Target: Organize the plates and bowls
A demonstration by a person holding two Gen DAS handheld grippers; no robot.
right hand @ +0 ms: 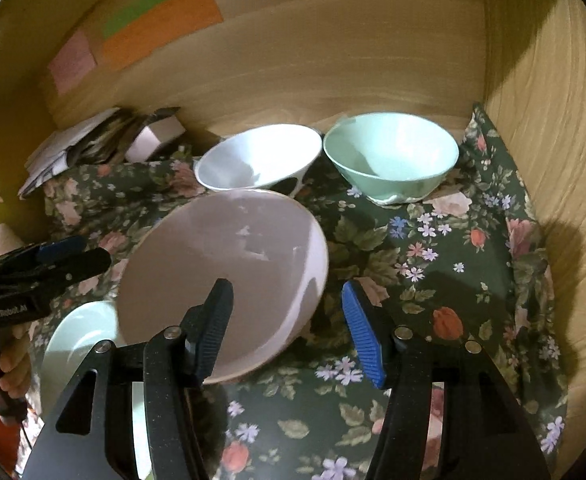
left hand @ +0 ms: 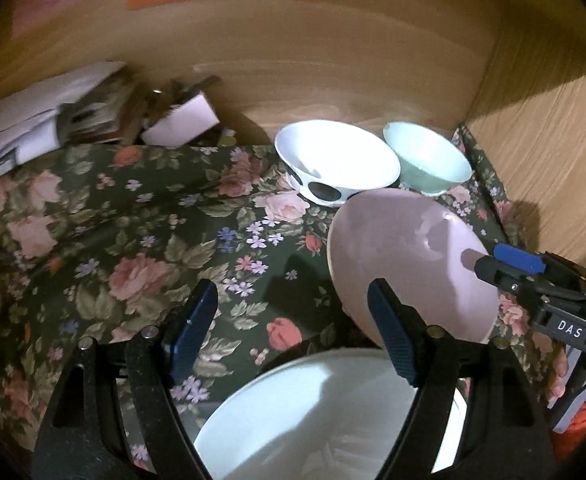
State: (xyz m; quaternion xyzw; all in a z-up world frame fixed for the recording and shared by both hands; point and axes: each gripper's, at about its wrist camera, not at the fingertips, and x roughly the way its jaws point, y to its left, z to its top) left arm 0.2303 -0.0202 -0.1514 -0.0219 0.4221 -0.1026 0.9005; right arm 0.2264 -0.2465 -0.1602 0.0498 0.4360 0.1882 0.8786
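Left gripper (left hand: 293, 332) spread, empty, over edge-cropped pale plate (left hand: 313, 420); right gripper (right hand: 289, 332) spread, empty.

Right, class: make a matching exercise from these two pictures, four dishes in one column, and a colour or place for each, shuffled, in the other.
Column one:
1. spotted bowl
2. mint bowl
3. pink bowl
4. pale plate

Column two:
a. tilted, its edge on the plate
b. white inside, black spots outside
c. nearest the right-hand wall
d. closest to the cameras

Pairs: 1-b, 2-c, 3-a, 4-d
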